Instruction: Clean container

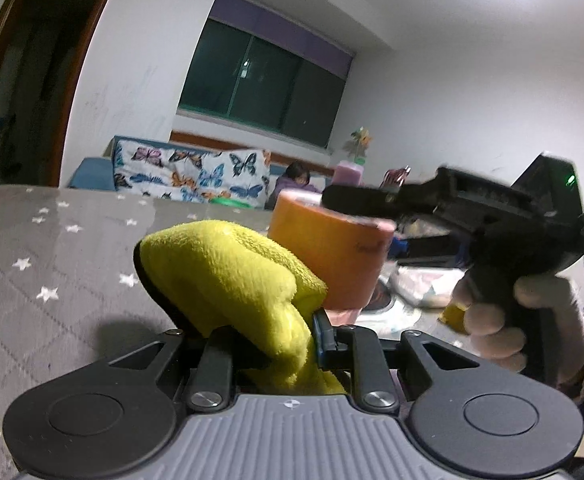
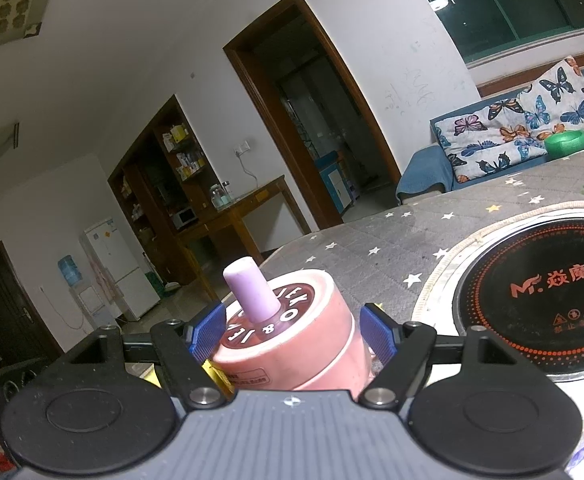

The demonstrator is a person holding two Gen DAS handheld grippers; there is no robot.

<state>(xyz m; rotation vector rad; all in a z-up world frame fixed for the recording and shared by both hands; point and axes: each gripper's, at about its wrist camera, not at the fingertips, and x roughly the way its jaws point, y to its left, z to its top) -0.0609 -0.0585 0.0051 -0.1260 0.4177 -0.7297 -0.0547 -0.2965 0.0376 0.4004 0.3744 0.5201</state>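
Each gripper (image 2: 287, 334) is black with a ribbed grey body, silver screws and blue pads (image 2: 376, 330).

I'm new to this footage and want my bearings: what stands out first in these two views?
In the left wrist view, a fluffy yellow-green cloth bunched in the left gripper fills the foreground, just before a pink cylindrical container. In the right wrist view, the right gripper holds that container between its blue pads, beside a round black induction cooktop set in the grey star-patterned tabletop.
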